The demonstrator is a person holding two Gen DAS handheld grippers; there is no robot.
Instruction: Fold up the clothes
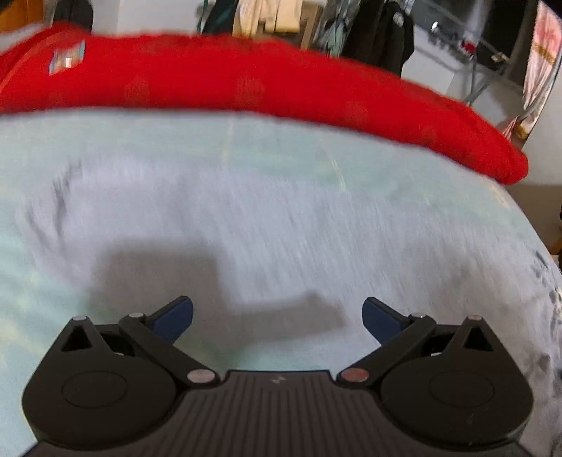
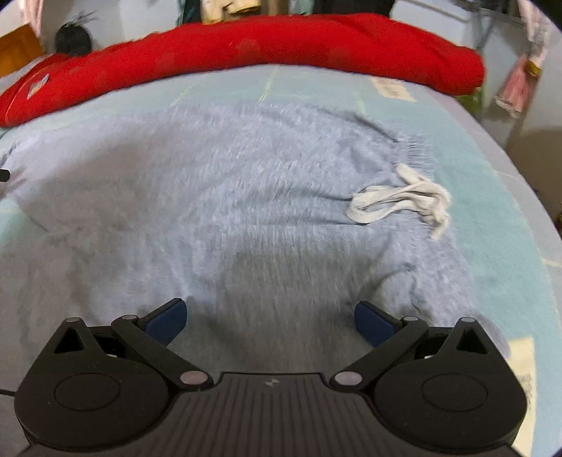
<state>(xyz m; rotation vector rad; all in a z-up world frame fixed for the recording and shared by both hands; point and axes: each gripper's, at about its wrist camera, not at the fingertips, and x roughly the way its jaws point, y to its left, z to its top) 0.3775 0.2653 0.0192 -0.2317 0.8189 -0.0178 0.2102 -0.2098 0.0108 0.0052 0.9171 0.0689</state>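
A pale blue-grey garment (image 2: 217, 197) lies spread flat on a bed with a light green sheet (image 2: 498, 197). Its gathered waistband carries a white drawstring (image 2: 400, 202) bunched at the right. My right gripper (image 2: 270, 318) hovers open just above the garment's near part, nothing between its blue fingertips. In the left wrist view the same garment (image 1: 281, 218) fills the middle, blurred by motion. My left gripper (image 1: 277, 316) is open above its near edge, casting a shadow on the cloth and holding nothing.
A long red quilt or bolster (image 1: 246, 81), also (image 2: 281, 45), lies across the far side of the bed. Behind it hang clothes on a rack (image 1: 379, 31). The bed's right edge (image 2: 527, 197) drops to the floor.
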